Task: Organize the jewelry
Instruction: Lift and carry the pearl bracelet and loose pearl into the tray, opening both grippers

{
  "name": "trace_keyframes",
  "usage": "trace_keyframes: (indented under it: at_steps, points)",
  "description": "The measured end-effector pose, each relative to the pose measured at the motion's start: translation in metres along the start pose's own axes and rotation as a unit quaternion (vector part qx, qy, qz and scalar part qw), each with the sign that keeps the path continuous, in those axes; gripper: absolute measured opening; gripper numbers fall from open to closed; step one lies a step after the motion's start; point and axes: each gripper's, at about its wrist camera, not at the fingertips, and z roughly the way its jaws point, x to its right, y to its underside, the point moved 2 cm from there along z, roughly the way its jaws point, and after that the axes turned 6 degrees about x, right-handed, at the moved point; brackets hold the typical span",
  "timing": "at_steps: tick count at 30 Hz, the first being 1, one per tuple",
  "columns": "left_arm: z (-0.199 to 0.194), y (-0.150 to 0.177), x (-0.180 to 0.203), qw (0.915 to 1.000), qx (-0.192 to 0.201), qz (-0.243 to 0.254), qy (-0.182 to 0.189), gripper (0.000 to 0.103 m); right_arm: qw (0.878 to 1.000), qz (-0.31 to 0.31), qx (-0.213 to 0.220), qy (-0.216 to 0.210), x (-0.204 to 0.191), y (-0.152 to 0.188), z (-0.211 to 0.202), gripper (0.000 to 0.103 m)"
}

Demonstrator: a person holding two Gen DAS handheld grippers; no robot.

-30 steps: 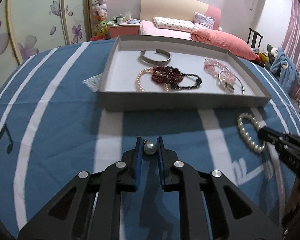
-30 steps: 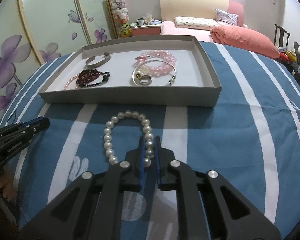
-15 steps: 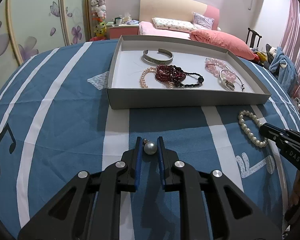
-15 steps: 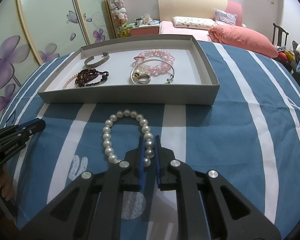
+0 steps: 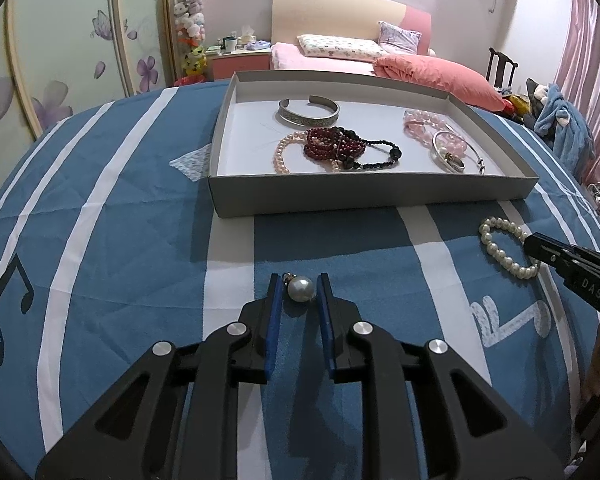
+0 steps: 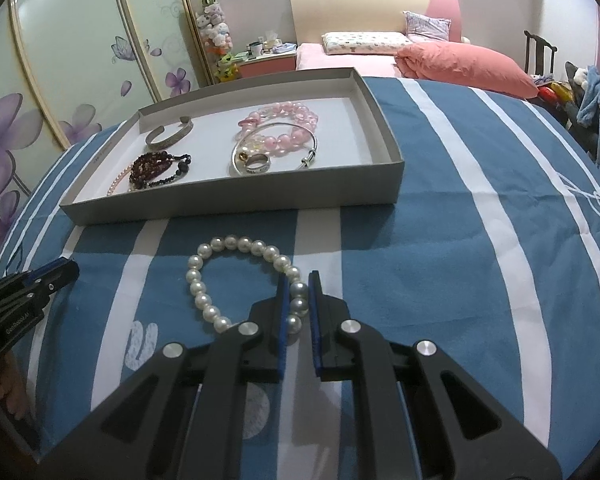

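Most pieces already lie in our grey tray (image 5: 380, 196), while our left gripper (image 5: 299, 294) fingers straddle the pearl pendant (image 5: 300, 289) untouching and our right gripper (image 6: 298, 300) clamps the pearl bracelet (image 6: 236, 272) on the counter (image 6: 440, 280).

Left wrist view: low over the blue striped cloth (image 5: 120, 240), facing the grey tray (image 5: 340, 196) and the room's bed.
Right wrist view: same, further right.
Shared: tray, pearl bracelet (image 6: 236, 276).
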Motion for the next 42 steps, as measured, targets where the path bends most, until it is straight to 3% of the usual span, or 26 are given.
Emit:
trace_keyframes:
  at_steps: [8, 15, 26, 42]
  points:
    - [0.000, 0.000, -0.002, 1.0000, 0.001, -0.003, -0.002, 0.014, 1.000, 0.004, 0.001, -0.003, -0.001, 0.000, 0.000, 0.010]
    - [-0.006, 0.003, -0.008, 0.9999, 0.006, -0.010, 0.001, 0.014, 0.998, 0.033, 0.034, -0.040, -0.001, -0.003, -0.015, 0.010]
    - [-0.031, 0.003, -0.001, 0.9973, 0.073, 0.008, -0.003, 0.014, 0.986, 0.038, 0.117, -0.111, -0.022, -0.014, -0.060, 0.010]
    - [-0.059, -0.006, 0.017, 0.9872, 0.154, 0.031, -0.023, 0.014, 0.978, 0.022, 0.181, -0.100, -0.041, -0.017, -0.086, 0.010]
